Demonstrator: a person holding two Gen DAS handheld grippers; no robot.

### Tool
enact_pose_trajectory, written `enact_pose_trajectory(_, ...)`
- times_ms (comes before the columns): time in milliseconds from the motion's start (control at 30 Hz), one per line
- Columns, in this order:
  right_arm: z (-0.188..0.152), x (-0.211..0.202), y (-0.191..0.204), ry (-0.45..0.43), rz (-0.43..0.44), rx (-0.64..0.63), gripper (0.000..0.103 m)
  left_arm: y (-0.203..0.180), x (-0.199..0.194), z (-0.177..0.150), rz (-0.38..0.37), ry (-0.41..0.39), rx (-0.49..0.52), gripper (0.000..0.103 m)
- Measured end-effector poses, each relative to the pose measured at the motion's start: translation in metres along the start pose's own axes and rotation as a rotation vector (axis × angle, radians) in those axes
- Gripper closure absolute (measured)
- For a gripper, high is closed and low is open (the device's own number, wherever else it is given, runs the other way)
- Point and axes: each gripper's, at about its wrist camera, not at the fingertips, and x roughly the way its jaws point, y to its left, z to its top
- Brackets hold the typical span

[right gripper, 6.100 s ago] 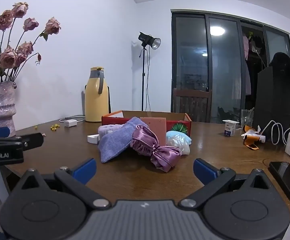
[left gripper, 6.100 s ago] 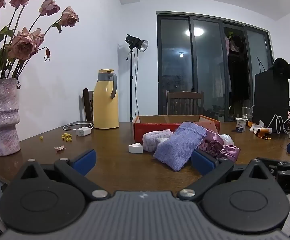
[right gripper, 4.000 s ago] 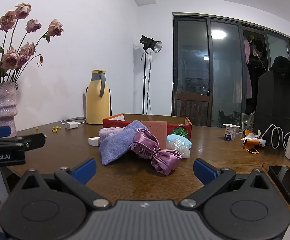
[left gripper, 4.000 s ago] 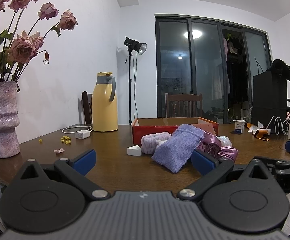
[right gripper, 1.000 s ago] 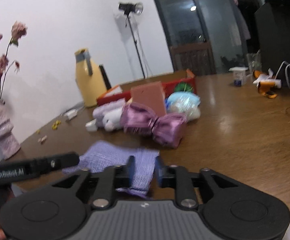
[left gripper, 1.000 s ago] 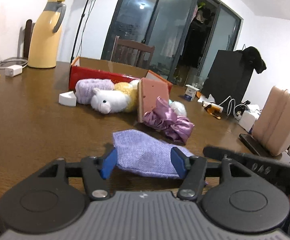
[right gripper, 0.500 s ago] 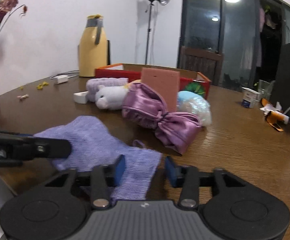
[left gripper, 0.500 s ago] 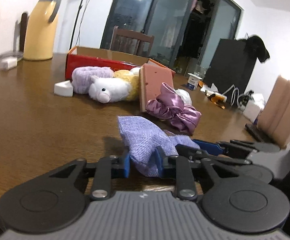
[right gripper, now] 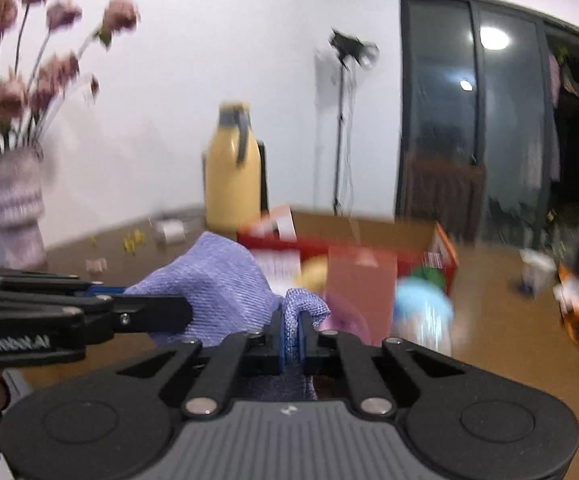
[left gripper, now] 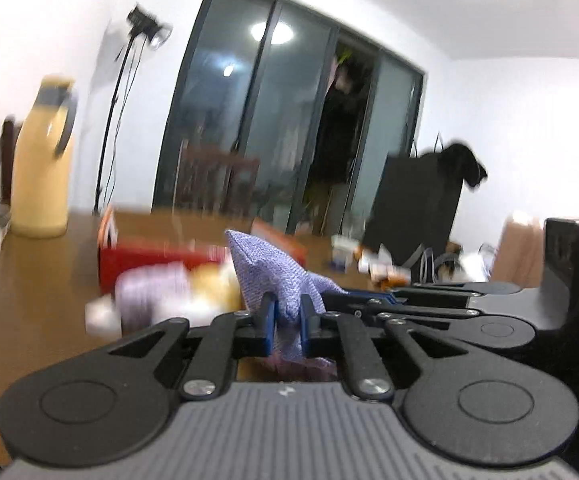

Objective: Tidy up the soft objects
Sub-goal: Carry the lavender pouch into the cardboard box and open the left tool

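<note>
I see the cloth [right gripper: 225, 280] as rough, matt lilac weave. My grippers' [left gripper: 287, 322] arms look matt black plastic. The table [left gripper: 29, 288] is glossy wood.

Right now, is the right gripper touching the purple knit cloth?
Touching. The right wrist view shows the right gripper shut on a bunched edge of the purple knit cloth, fabric pinched between its blue pads. The left gripper clamps another part.

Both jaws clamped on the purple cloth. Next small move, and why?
Probably draw the two grippers apart to pull the purple knit cloth flat. The left gripper and right gripper each pinch an edge, and the cloth bunches in a peak between them, in front of the red box.
</note>
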Motion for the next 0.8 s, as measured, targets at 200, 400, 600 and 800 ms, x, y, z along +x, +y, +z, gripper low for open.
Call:
enact_pose_trajectory(200,0.102,0.112,-0.052,0.038,0.073,0.003,0.097,0.064,0.092,0.078,0.033,-0.018,0.045,0.091)
enact_pose_trajectory(400,0.155,0.287,-0.085,0.241,0.049,0.004,0.097,0.154,0.228,0.117,0.152,0.152,-0.06,0.091)
enact_pose_trajectory(600,0.152,0.423,-0.106,0.425,-0.015,0.067,0.097,0.2,0.339,0.114,0.305,0.418,0.055,0.088)
enact_pose_trajectory(800,0.135,0.471,-0.106,0.526,0.016,0.068,0.082,0.226,0.359,0.099,0.36,0.481,0.057,0.06)
